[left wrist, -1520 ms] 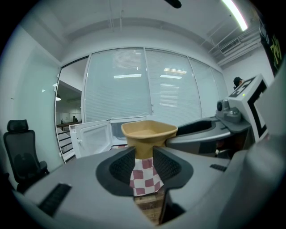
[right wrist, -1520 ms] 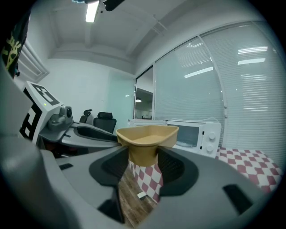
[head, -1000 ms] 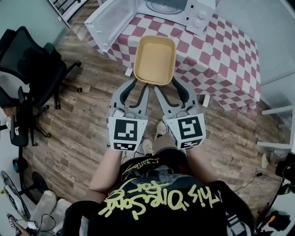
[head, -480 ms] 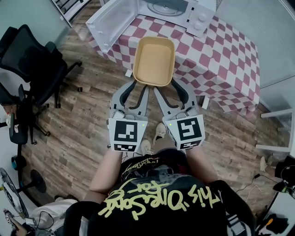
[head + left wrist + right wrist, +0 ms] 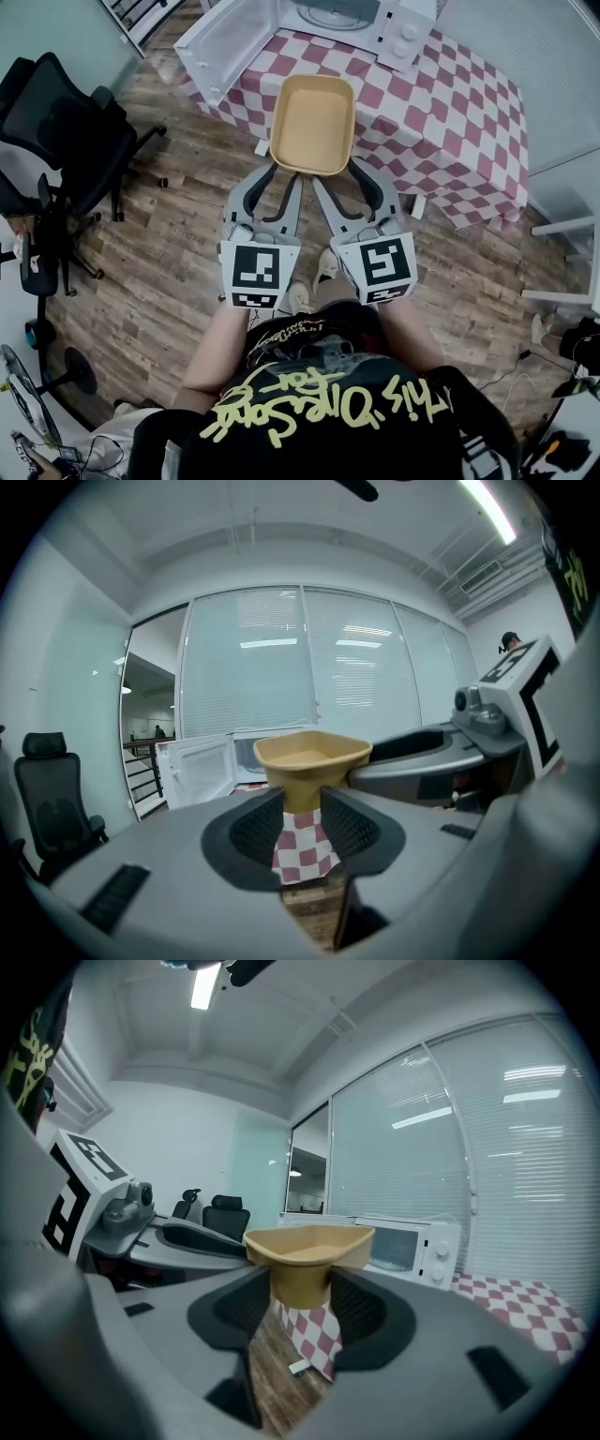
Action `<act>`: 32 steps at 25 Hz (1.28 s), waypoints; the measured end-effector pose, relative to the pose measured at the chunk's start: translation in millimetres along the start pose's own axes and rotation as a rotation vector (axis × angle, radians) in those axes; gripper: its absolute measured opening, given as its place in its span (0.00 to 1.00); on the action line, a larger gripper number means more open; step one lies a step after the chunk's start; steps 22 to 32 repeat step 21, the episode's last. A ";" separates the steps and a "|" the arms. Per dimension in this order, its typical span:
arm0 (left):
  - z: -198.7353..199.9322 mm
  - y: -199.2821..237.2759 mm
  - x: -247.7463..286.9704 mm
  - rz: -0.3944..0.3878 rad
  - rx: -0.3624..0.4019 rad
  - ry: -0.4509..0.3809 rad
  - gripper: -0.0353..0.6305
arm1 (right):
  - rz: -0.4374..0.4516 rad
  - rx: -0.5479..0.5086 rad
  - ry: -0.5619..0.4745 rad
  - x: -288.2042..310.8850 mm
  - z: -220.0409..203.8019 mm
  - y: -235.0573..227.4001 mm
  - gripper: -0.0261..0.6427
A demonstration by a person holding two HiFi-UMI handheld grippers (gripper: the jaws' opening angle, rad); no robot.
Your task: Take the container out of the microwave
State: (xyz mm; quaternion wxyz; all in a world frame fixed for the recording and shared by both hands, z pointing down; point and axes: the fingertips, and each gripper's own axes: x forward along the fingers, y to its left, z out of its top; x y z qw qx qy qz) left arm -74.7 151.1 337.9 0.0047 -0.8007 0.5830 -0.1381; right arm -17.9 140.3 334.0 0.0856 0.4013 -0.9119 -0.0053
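Note:
The empty tan container [image 5: 314, 122] hangs level above the near edge of the checkered table [image 5: 450, 112], outside the white microwave [image 5: 361, 17], whose door [image 5: 225, 42] stands wide open. My left gripper [image 5: 284, 172] is shut on its near left corner and my right gripper [image 5: 343, 174] on its near right corner. In the left gripper view the container [image 5: 312, 757] sits wedged between the ribbed pads [image 5: 257, 826] of the left gripper [image 5: 302, 810]. The right gripper view shows the container [image 5: 309, 1246] pinched the same way by the right gripper [image 5: 302, 1299].
Black office chairs [image 5: 61, 141] stand at the left on the wood floor. Two small white tags [image 5: 262, 147] lie on the floor by the table's edge. A white frame [image 5: 562, 234] stands at the right. The person's legs and shoes [image 5: 300, 298] are below the grippers.

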 end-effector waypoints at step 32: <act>2.6 5.5 -3.7 -0.006 0.001 -0.005 0.24 | -0.014 0.001 -0.007 1.0 5.3 5.3 0.34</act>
